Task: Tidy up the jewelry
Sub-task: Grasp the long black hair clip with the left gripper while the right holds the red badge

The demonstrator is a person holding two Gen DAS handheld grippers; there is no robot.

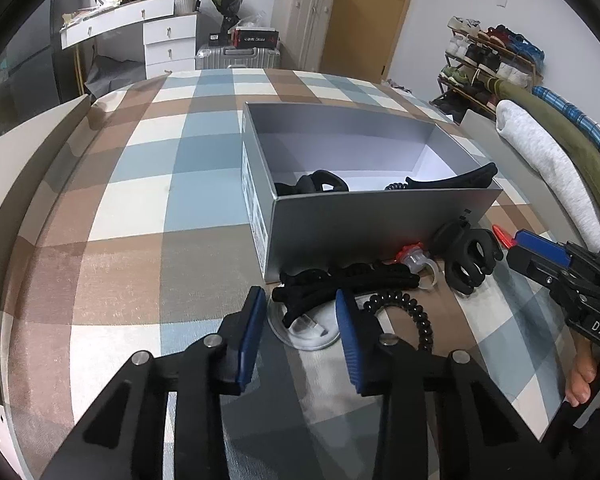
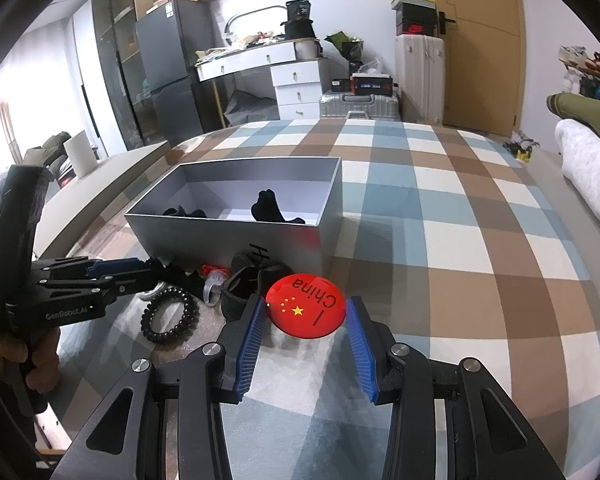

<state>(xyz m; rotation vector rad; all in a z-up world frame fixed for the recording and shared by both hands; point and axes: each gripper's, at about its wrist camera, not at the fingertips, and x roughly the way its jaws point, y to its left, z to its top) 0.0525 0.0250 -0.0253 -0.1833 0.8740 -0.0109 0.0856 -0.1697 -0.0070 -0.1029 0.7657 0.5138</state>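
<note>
While gripped (edgewise), badge [image 2: 306, 310] between right tongs [image 2: 305, 301].

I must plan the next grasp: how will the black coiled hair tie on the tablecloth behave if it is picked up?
The black coiled hair tie looks like a thin spiral ring, so it is probably light and springy, stretching or sagging rather than staying stiff. Its glossy coils may slip between pads. Lying flat on the checked tablecloth, it seems unlikely to roll.

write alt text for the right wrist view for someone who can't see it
The right gripper grips a round red badge printed "China" between its blue pads, above a checked cloth. Behind it stands an open grey box holding black hair clips; to the left, the left gripper reaches into black hair accessories.
</note>
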